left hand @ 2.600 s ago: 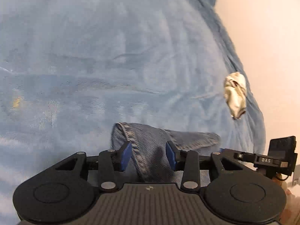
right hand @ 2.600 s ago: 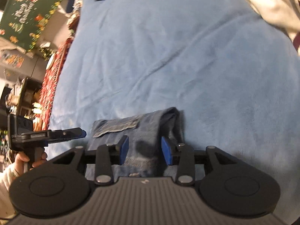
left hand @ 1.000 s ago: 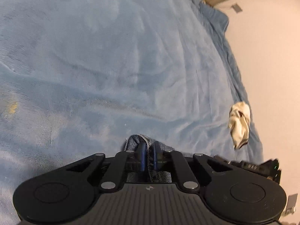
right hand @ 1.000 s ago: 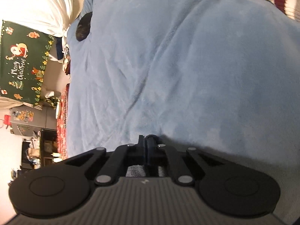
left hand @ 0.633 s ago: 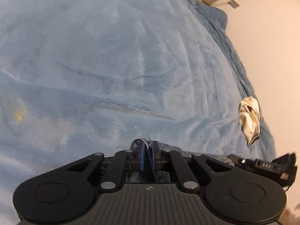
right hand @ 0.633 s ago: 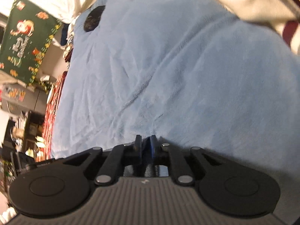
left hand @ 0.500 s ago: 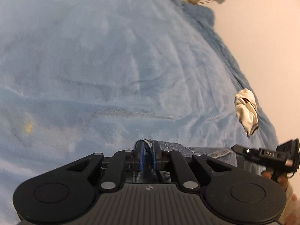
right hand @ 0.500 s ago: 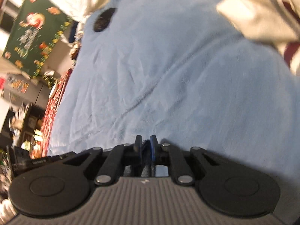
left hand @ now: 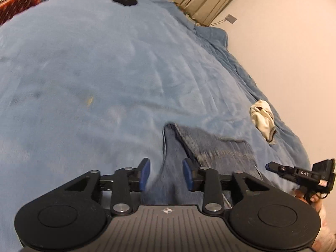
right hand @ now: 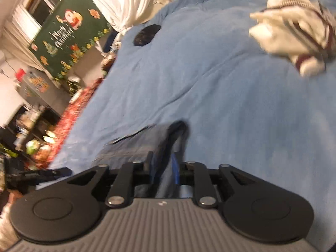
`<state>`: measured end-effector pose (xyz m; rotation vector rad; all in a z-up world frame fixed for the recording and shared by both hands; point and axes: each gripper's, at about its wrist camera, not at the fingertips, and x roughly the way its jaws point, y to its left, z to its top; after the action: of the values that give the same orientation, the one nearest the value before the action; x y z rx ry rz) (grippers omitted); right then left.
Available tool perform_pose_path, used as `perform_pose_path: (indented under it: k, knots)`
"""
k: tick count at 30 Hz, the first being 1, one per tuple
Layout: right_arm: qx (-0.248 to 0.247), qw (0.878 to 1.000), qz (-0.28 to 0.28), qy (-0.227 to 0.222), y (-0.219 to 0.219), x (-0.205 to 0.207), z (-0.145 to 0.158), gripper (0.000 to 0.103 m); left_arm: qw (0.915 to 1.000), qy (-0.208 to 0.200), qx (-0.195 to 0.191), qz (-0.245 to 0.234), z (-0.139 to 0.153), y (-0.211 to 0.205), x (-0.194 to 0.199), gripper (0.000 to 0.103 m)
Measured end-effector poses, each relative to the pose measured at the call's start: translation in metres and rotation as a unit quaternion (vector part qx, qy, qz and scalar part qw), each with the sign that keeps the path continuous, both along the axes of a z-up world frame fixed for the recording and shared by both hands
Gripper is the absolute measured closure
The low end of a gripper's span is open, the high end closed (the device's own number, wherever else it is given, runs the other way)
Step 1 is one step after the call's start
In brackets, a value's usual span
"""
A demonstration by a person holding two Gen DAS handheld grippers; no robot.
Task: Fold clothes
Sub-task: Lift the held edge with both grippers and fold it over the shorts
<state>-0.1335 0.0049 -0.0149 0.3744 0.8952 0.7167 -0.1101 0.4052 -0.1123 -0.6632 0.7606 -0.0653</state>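
The left tool (left hand: 166, 173) is spread apart, its blue pads on either side of a fold of the jeans (left hand: 210, 145) without gripping it. The right tool (right hand: 162, 168) is nearly together, pinching a denim ridge. The jeans lie folded on the blue blanket (left hand: 105, 63) near the bed's near edge. A white garment (left hand: 262, 119) lies by the wall-side edge.

1. Dim indoor light, cool blue cast over the blanket (left hand: 105, 63).
2. Right wrist view heavily motion-blurred, especially the jeans (right hand: 134, 145) and the far-right garment (right hand: 294, 35).
3. Fisheye bends edges; corners are black.
4. Window (right hand: 31, 10) far left glows.
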Motion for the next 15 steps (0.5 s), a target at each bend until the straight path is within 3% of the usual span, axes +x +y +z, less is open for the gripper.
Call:
perform_pose_path:
  k: [4, 10, 12, 15]
  knots:
    - [0.007, 1.000, -0.018, 0.025, -0.014, -0.026, -0.012, 0.073, 0.9994, 0.012, -0.020, 0.026, -0.001, -0.004, -0.023, 0.057]
    - [0.005, 0.994, -0.033, 0.105, -0.018, -0.025, -0.041, 0.074, 0.9982, -0.002, -0.031, 0.051, 0.002, -0.012, -0.043, 0.043]
    - [0.026, 0.990, -0.040, 0.132, -0.022, -0.023, -0.050, 0.074, 0.9970, -0.001, -0.055, 0.054, -0.004, -0.010, -0.041, 0.043]
    - [0.037, 0.987, -0.047, 0.149, -0.023, -0.021, -0.061, 0.072, 0.9969, 0.009, -0.060, 0.049, -0.010, -0.010, -0.035, 0.043]
